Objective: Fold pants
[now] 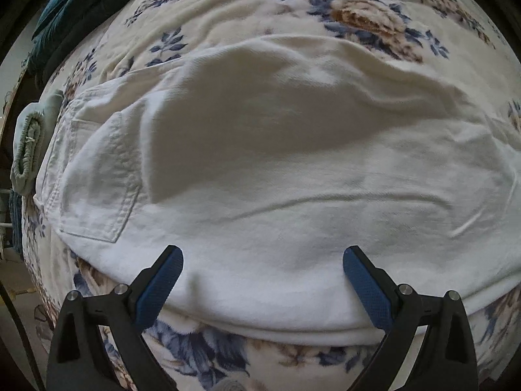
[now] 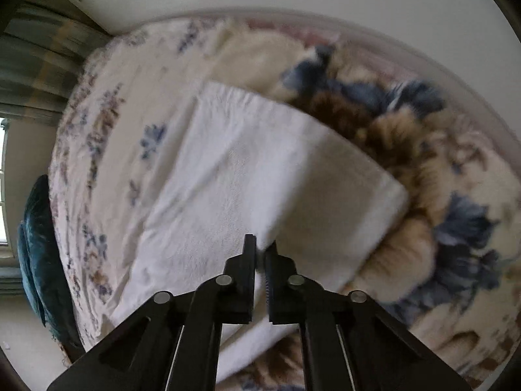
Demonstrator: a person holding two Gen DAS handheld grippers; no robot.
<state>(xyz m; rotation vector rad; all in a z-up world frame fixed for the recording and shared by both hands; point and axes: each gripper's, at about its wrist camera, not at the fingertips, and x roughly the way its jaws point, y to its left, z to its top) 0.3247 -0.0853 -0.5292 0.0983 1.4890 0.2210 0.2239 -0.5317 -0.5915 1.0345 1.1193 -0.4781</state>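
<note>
Blue-padded fingers (image 1: 368, 288) of my left gripper (image 1: 263, 288) stand wide apart just above the white pants (image 1: 276, 169), nothing between them; the near folded edge of the pants runs under both pads. That gripper points steeply down. One back pocket (image 1: 97, 195) shows at the left end of the pants. My right gripper (image 2: 260, 254) has its jaws together, pinching a thin edge of the pants (image 2: 234, 169) at the tips, tilted downward over the bed. I count one pair of pants, lying across the middle of the floral blanket (image 1: 358, 16), with one dark teal cloth (image 1: 71, 9) at its far-left corner.
</note>
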